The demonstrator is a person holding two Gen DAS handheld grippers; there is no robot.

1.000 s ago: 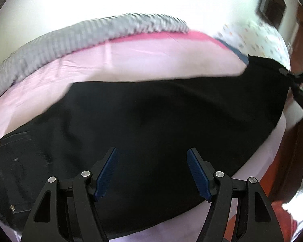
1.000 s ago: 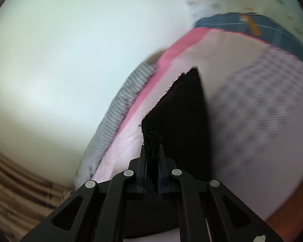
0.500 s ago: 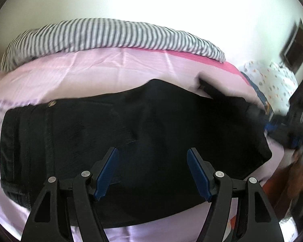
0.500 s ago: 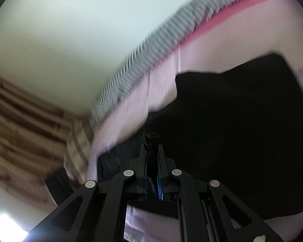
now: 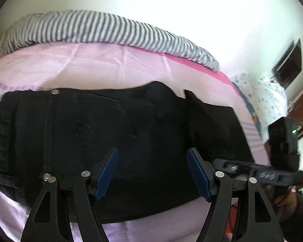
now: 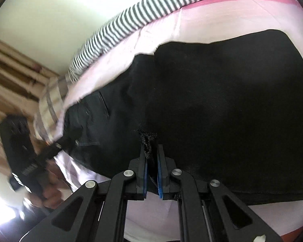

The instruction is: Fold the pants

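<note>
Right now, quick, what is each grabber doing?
Left gripper: open, holding nothing, above the black cotton pants.
Right gripper: closed on the pants' frayed hem.

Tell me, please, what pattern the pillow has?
Black-and-white stripes on the pillow, clearest in the left wrist view.

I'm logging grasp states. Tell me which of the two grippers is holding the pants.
The right gripper: its blue pads are nearly closed on a frayed hem edge of the black pants. The left gripper hovers wide open above the pants, gripping nothing.
</note>
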